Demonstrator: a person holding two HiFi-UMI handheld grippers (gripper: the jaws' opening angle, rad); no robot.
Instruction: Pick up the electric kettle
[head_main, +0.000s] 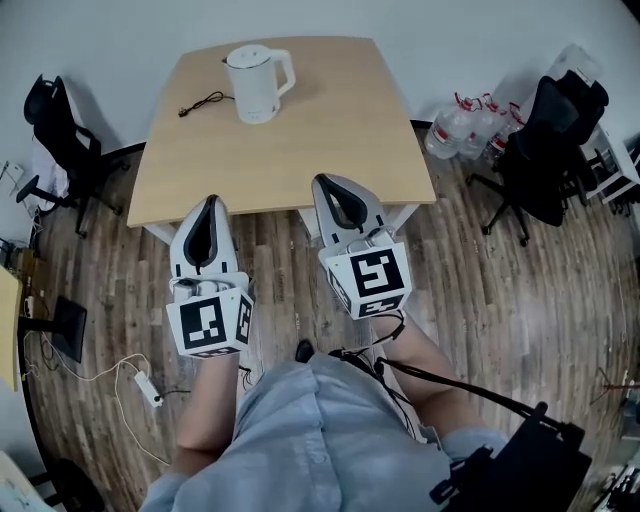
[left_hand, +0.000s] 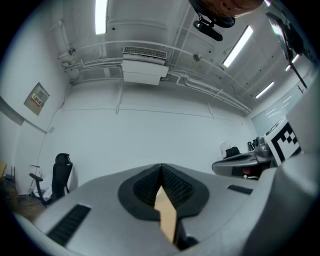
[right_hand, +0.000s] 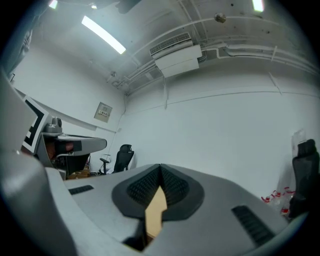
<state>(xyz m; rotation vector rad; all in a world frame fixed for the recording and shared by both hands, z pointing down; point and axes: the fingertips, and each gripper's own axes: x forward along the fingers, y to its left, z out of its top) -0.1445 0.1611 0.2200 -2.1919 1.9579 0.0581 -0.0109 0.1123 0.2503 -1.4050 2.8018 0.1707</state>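
A white electric kettle (head_main: 256, 82) with a handle on its right side stands on the far part of a light wooden table (head_main: 330, 140), a black cord (head_main: 203, 103) lying beside it to the left. My left gripper (head_main: 208, 203) and right gripper (head_main: 327, 183) hover at the table's near edge, well short of the kettle. Both point forward with jaws closed together and nothing held. In the left gripper view the left gripper's (left_hand: 161, 167) black pads meet at a seam, with a sliver of table showing below. The right gripper (right_hand: 160, 167) looks the same in its own view.
Black office chairs stand at the left (head_main: 55, 125) and right (head_main: 550, 150) of the table. Water bottles (head_main: 465, 125) sit on the floor at the right. A power strip with cable (head_main: 140, 385) lies on the wood floor at the left.
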